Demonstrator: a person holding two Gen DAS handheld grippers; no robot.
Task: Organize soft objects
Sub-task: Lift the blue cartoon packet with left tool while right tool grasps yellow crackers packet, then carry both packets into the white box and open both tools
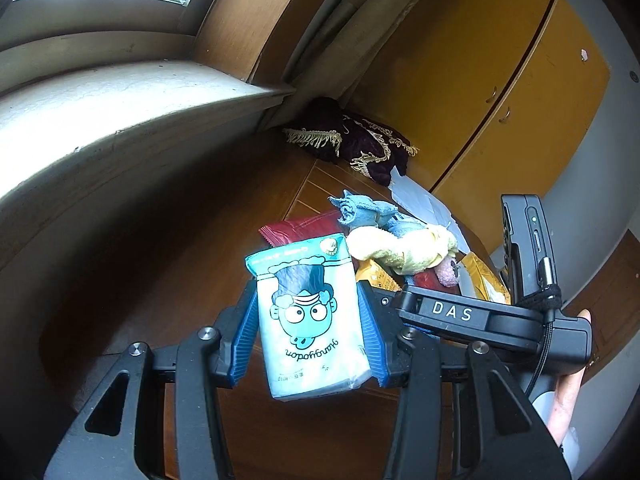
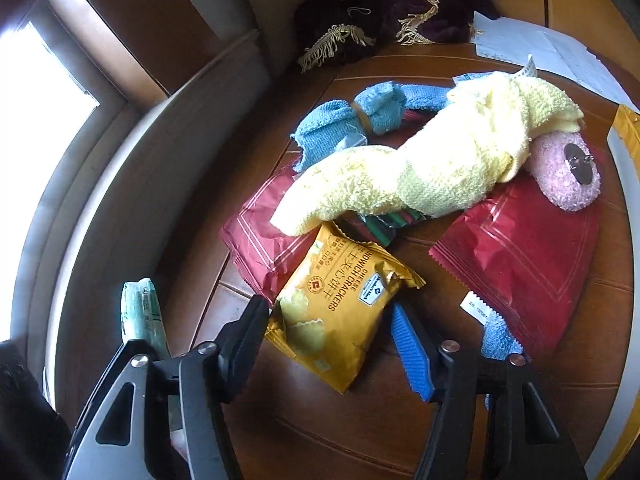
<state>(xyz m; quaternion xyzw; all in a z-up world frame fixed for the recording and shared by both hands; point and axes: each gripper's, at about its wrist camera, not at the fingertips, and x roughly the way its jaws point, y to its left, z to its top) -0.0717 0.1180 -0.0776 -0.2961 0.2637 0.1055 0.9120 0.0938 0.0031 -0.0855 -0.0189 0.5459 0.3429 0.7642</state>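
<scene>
My left gripper (image 1: 306,288) is shut on a white and teal tissue pack (image 1: 316,340) with a cartoon face, held upright above the wooden table (image 1: 192,280). The same pack's edge (image 2: 142,312) shows at the left of the right wrist view. My right gripper (image 2: 330,316) is open, low over the table, with a yellow cracker packet (image 2: 340,300) lying between its fingers. Beyond it lie a twisted yellow towel (image 2: 420,168), a blue cloth (image 2: 352,120) and a pink fuzzy item (image 2: 568,176).
Two red snack packets (image 2: 520,248) (image 2: 256,232) lie under the towels. A dark purple fringed cloth (image 2: 400,12) sits in the far corner beside white papers (image 2: 540,48). A window sill (image 1: 120,112) borders the table's left; yellow cabinet doors (image 1: 500,80) stand behind.
</scene>
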